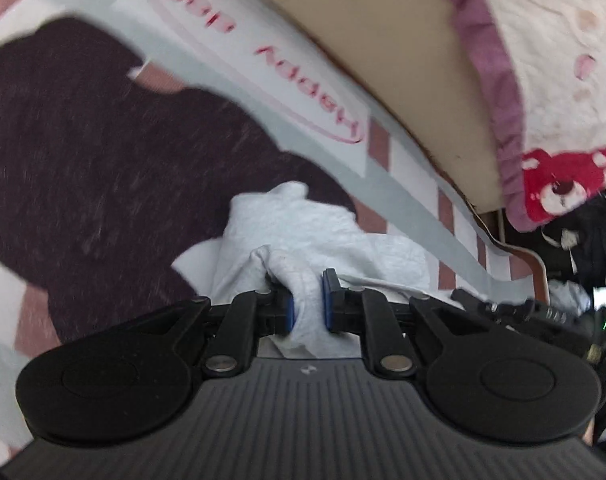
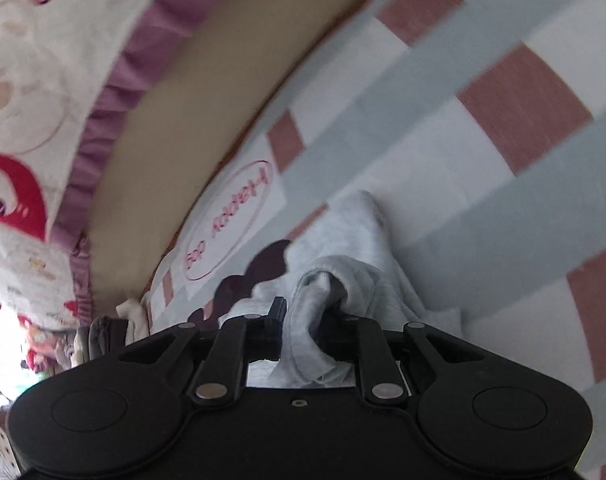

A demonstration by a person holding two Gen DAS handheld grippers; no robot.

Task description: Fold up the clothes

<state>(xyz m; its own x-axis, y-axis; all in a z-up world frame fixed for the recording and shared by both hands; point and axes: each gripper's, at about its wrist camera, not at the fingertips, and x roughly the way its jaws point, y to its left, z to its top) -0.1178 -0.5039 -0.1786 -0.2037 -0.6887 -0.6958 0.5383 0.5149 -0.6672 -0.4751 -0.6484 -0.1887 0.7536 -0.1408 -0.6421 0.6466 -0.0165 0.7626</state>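
Left gripper (image 1: 308, 300) and right gripper (image 2: 303, 320) each clamp a bunch of the grey garment (image 1: 299, 224) over the checked sheet (image 2: 463, 152). Advice: keep both grips firm and level, and draw the cloth taut before laying the fold.

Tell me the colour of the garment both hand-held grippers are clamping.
Light heather grey garment, clearest in the right wrist view.

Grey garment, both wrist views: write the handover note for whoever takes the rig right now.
Left gripper: shut on a bunched fold of the grey garment.
Right gripper: shut on another bunch of the grey garment.
Garment sits crumpled over the checked bedsheet; a dark garment lies spread beside it, partly under it.
Done: both grips taken. No neat fold visible yet.
Left: spread the grey piece flat, fold it, then probably the dark one.
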